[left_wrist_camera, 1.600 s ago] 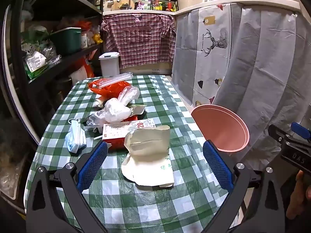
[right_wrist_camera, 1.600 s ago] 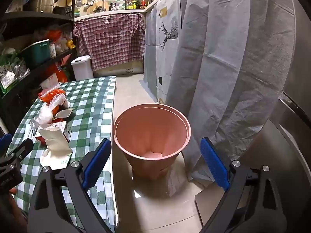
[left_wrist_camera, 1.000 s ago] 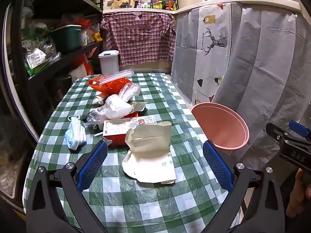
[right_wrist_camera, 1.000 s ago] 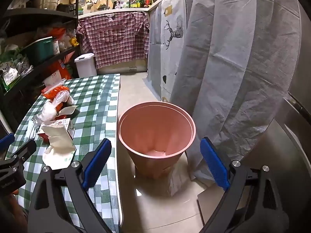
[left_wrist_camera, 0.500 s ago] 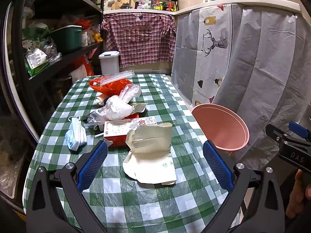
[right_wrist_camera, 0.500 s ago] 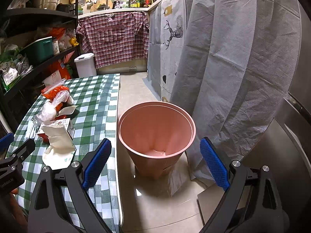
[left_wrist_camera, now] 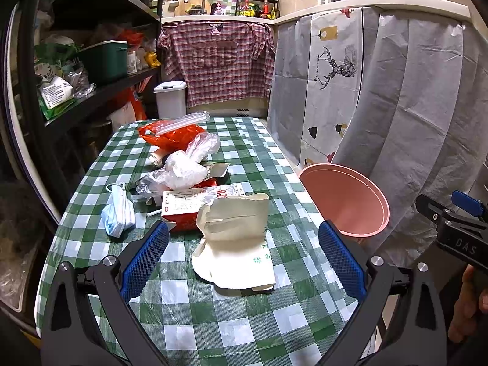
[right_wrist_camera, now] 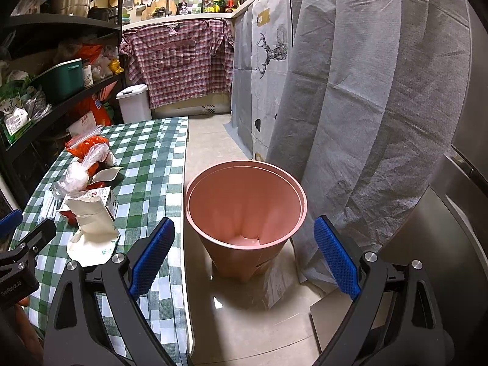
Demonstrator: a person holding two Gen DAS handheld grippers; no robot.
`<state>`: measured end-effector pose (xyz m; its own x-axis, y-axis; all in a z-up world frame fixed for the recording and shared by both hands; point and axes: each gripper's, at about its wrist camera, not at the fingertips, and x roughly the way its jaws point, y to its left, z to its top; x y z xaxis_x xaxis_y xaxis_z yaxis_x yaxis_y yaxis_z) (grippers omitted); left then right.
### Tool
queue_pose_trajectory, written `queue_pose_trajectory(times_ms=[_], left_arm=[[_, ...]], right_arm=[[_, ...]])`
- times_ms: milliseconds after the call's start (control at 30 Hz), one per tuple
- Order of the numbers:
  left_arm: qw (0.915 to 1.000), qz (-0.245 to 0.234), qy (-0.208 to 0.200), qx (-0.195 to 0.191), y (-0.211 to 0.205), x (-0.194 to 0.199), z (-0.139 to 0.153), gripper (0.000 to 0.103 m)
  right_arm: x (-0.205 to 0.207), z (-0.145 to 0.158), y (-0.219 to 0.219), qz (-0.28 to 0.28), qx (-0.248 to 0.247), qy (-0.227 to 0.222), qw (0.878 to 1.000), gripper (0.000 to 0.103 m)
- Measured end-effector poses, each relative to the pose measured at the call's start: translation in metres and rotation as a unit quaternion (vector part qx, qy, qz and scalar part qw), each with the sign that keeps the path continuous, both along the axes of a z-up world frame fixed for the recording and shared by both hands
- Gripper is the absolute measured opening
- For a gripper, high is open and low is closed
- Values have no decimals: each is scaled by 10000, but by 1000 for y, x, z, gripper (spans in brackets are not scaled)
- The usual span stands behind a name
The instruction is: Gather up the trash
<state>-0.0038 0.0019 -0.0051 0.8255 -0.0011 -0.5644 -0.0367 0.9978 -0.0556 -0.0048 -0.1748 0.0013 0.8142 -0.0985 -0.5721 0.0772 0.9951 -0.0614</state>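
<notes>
Trash lies on a green checked table (left_wrist_camera: pixel 250 320): a torn cream paper bag (left_wrist_camera: pixel 235 244), a red and white carton (left_wrist_camera: pixel 192 204), clear plastic bags (left_wrist_camera: pixel 186 167), an orange bag (left_wrist_camera: pixel 170 134) and a blue face mask (left_wrist_camera: pixel 119 213). My left gripper (left_wrist_camera: pixel 242 259) hovers open just short of the paper bag, nothing between its blue pads. A pink bin (right_wrist_camera: pixel 244 210) stands on the floor right of the table. My right gripper (right_wrist_camera: pixel 242 256) is open above the floor, facing the bin. The paper bag (right_wrist_camera: pixel 91 225) also shows at the right wrist view's left.
Dark shelves (left_wrist_camera: pixel 91 70) packed with goods run along the table's left. A grey curtain (right_wrist_camera: pixel 366 122) hangs close behind the bin. A small white lidded bin (left_wrist_camera: pixel 170 97) and a hanging plaid shirt (left_wrist_camera: pixel 216 64) stand at the far end. A hand (left_wrist_camera: pixel 469 311) holds the other gripper.
Hardly anything differs. The left view has crept slightly toward the paper bag and the right view has settled on the bin; both grippers stay open.
</notes>
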Motion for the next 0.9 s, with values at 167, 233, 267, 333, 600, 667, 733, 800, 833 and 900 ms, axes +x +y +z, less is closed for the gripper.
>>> queue_pose_trajectory(times_ms=[167,233,267,333,600,667,733,800,833,900], left_arm=[[10000,-7,1,3,0,0,0,95],[10000,-8,1,4,-1,0,0,95],[10000,-8,1,9,-2,1,0,95],[10000,-4,-1,-4,-1,0,0,95],[10000,-9,0,-1,-2,1,0,95],[10000,-7,-1,2,-2,1,0,95],[10000,-8,4,-5,-3,1,0,95],[10000,-10,-1,-7,-4,1,1,95],[10000,-12,-2,-4,-3,1,1,95],[10000,-9,-9,-5,-4,1,1,95]], right_arm=[[0,0,0,9,2,2,10000,91],[0,1,0,6,4,-1,10000,91],[0,1,0,7,7,0,10000,91],[0,0,0,6,4,-2,10000,91],[0,1,1,8,2,-5,10000,91],[0,0,1,7,4,-2,10000,91],[0,0,1,7,4,-4,10000,91],[0,0,0,5,5,-4,10000,91],[0,1,1,5,8,-5,10000,91],[0,1,1,8,15,-6,10000,91]])
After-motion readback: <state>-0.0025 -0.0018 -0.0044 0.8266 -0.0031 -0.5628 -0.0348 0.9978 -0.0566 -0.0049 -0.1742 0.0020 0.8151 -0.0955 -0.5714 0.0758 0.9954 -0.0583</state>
